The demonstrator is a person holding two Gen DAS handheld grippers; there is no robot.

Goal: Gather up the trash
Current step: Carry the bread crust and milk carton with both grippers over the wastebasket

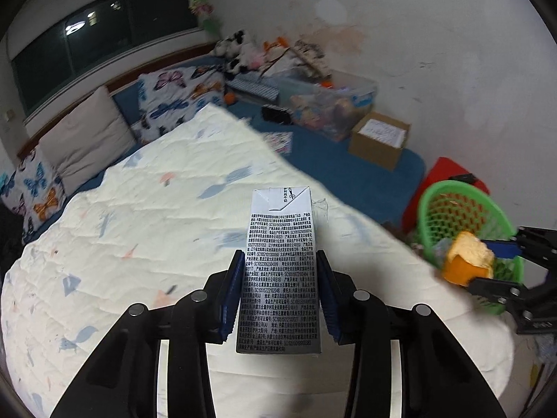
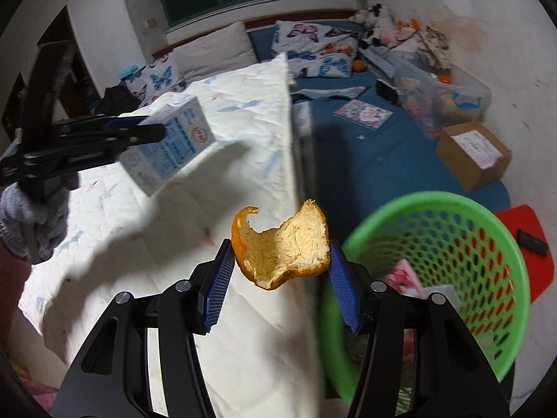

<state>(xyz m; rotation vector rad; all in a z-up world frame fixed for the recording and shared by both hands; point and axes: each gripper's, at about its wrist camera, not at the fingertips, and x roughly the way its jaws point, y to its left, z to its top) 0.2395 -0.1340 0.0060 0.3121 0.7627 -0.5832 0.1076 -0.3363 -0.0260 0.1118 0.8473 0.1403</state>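
Left gripper (image 1: 278, 271) clamps a rectangular printed carton (image 1: 281, 271) above the quilted bed (image 1: 139, 209), long axis along the fingers, folded top forward. Right gripper (image 2: 280, 264) pinches a curled orange peel (image 2: 283, 244), pith up, beside the green mesh basket (image 2: 515, 261).

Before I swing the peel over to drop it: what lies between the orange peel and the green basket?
In the right wrist view, only the right tool's own blue pad; orange peel and green basket otherwise have nothing between.
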